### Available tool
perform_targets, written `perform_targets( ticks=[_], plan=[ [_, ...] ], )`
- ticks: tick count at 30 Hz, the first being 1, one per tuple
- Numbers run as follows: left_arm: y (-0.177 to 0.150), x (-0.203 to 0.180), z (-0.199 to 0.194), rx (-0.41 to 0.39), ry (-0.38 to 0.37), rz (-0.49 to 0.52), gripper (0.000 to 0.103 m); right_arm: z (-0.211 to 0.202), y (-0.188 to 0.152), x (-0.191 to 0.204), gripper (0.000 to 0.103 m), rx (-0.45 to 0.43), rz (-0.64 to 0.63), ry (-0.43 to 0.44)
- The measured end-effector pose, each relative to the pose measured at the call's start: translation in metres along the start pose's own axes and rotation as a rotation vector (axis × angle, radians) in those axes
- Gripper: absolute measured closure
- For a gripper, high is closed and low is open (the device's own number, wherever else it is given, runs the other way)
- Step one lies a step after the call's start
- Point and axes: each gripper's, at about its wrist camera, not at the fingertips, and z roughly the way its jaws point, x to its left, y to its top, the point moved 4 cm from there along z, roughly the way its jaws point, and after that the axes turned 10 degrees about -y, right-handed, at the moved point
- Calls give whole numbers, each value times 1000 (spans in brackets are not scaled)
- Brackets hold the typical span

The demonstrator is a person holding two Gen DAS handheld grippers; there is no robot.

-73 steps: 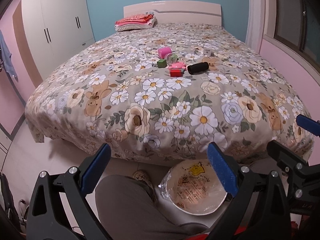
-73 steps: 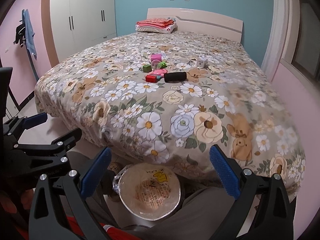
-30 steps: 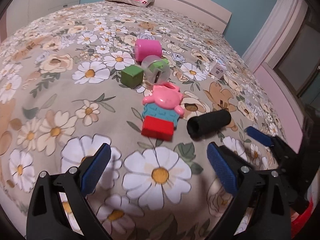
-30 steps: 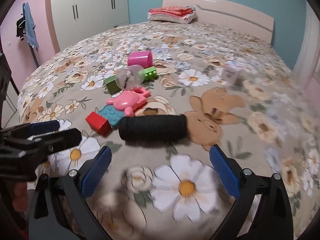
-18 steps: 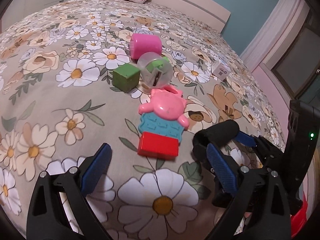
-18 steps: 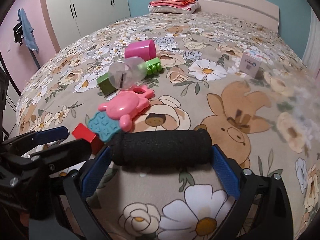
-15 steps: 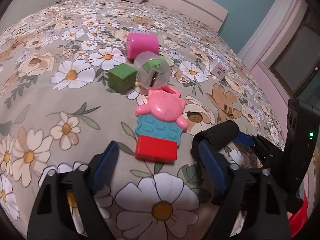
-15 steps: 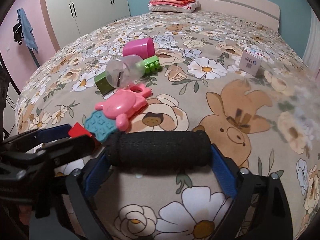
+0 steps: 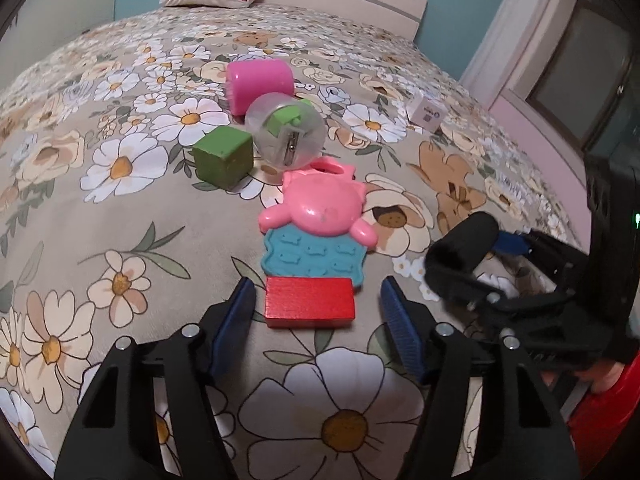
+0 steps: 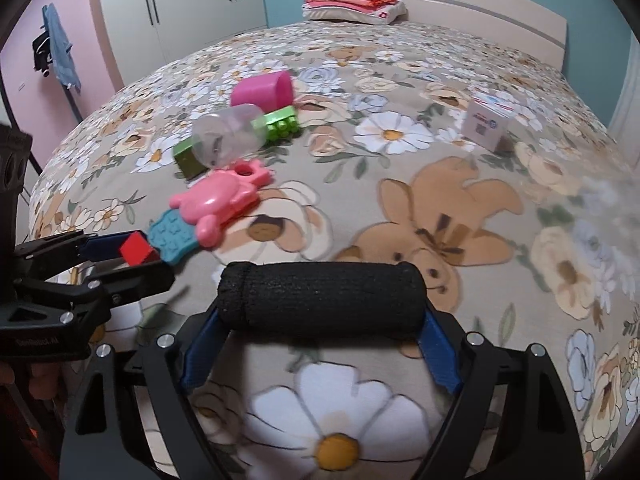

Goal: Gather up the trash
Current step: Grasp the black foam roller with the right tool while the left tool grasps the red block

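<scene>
On the flowered bedspread [image 9: 120,240] lies a red block [image 9: 310,302], between the blue pads of my left gripper [image 9: 316,308]. Its jaws are closing, and a small gap shows on each side of the block. To the right, a black foam roll [image 10: 320,300] lies crosswise in my right gripper [image 10: 322,320]. Those jaws are also closing, and the pads meet both ends of the roll. In the left wrist view the right gripper [image 9: 480,264] and the roll [image 9: 464,248] show at the right. The right wrist view has the left gripper [image 10: 128,258] at its left edge.
Just beyond the red block lie a pink pig toy [image 9: 320,208] on a teal piece [image 9: 316,260], a green cube [image 9: 224,156], a clear capsule [image 9: 286,136] and a pink cup [image 9: 258,84]. A small white box [image 10: 486,122] stands further right. Folded clothes [image 10: 352,6] rest by the headboard.
Both grippers came from above the floor bin onto the bed and sank toward the toys. The left jaws narrowed around the red block, the right jaws around the black roll.
</scene>
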Motion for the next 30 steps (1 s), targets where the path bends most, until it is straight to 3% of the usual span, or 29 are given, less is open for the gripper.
perform_targets(
  ticks=[2,6,19,30],
  plan=[
    [0,-2,2,4,5,10,54,-2,-1,-4,16,-1,11,-2],
    [-1,-2,2,7,21,13,63,-5,-2,-5,17,-4,17,-7],
    [-5,-14,-34,-12,32,15,63,-37,-7,0,17,-26,24,-18],
    [1,-48,-102,-97,40,75,63,-117,1,10,17,-125,18,-58]
  ],
)
